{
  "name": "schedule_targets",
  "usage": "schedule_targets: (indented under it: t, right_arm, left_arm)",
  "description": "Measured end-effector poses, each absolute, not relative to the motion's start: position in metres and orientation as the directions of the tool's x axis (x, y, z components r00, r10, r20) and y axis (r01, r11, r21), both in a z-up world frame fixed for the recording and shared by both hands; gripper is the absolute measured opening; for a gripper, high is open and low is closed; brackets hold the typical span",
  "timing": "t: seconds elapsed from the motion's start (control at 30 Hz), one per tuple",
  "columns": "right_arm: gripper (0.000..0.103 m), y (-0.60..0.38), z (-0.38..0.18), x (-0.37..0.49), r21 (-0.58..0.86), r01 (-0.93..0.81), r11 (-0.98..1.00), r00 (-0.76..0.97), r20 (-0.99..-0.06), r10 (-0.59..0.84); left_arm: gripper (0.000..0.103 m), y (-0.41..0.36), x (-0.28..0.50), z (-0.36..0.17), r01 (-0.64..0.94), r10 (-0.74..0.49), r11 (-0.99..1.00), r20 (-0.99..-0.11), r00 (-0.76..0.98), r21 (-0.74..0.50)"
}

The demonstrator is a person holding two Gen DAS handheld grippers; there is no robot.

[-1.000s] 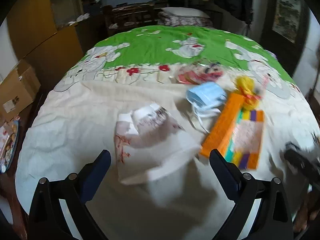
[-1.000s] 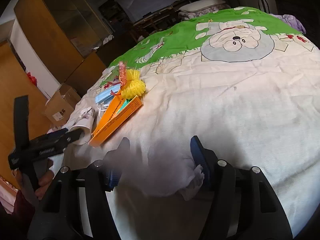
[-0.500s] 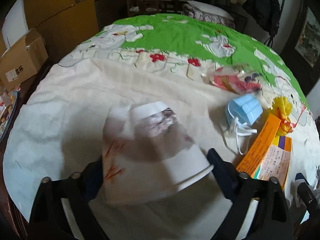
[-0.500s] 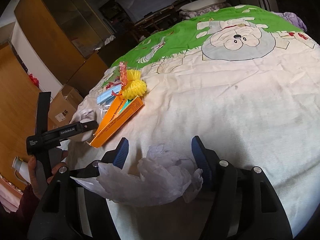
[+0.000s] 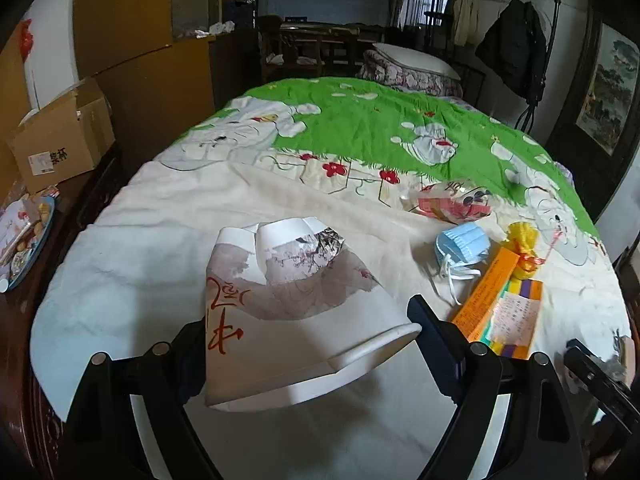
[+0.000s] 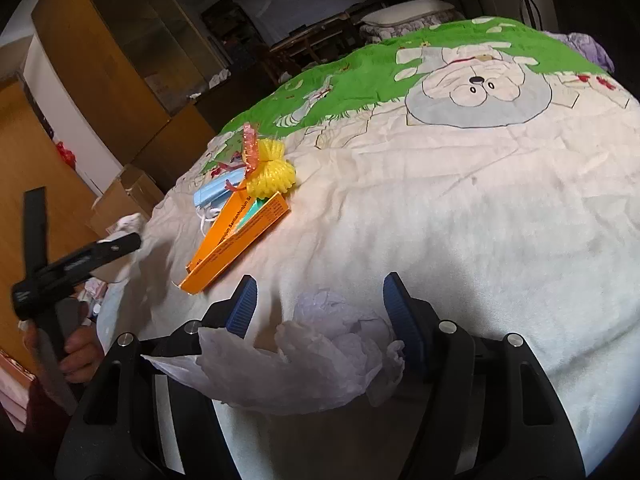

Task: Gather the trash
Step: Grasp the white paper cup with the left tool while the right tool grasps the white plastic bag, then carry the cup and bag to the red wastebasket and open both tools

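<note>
The left claw (image 5: 308, 344) is clamped on a crushed white paper cup (image 5: 288, 304), its fingers pressing both sides of the cup's wide end; a second crumpled cup is stuffed in the far end. The right claw (image 6: 316, 308) stands partly apart around a wad of white crumpled paper (image 6: 320, 356); whether its pads press the wad I cannot tell. Beyond lie an orange box (image 5: 500, 308), a blue face mask (image 5: 462, 246), a yellow ribbon bow (image 6: 272, 172) and a pink wrapper (image 5: 448, 204), close together on the cartoon-print bedspread (image 5: 360, 136); a cardboard box (image 5: 60, 136) sits at the left.
</note>
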State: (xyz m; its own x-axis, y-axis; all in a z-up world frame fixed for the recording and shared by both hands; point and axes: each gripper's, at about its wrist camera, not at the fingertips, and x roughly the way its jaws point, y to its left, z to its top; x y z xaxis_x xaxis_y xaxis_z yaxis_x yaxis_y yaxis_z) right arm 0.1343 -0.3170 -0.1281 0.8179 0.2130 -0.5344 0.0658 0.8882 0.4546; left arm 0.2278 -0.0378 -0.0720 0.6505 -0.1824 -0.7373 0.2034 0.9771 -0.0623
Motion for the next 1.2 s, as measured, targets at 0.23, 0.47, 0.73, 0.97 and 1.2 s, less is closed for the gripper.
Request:
schedule_targets:
  t: [0.23, 0.47, 0.73, 0.97, 1.2]
  right_arm:
    - [0.067, -0.306, -0.125, 0.121, 0.391, 0.087, 0.916, 0.803, -0.572, 0.168]
    - [0.077, -0.310, -0.128, 0.085, 0.415, 0.102, 0.904, 0.793, -0.583, 0.178]
    - [0.039, -0.301, -0.123, 0.080, 0.313, 0.104, 0.944, 0.802, -0.588, 0.106]
    - [0.026, -0.283, -0.090, 0.070, 0.374, -0.017, 0.927, 0.847, -0.488, 0.212]
    - [0.026, -0.233, -0.049, 0.064, 0.399, -0.204, 0.894, 0.837, -0.402, 0.371]
  left_arm:
    - [0.087, -0.024, 0.194, -0.051, 0.206, -0.177, 0.977, -0.713, 0.678, -0.048]
    - [0.087, -0.013, 0.165, -0.040, 0.205, -0.179, 0.978, -0.696, 0.695, -0.046]
    - [0.087, 0.002, 0.140, -0.032, 0.185, -0.173, 0.981, -0.682, 0.710, -0.057]
    - [0.087, 0.031, 0.114, -0.021, 0.137, -0.144, 0.989, -0.663, 0.734, -0.063]
    - [0.087, 0.089, 0.081, -0.020, 0.038, -0.068, 0.998, -0.671, 0.738, -0.059]
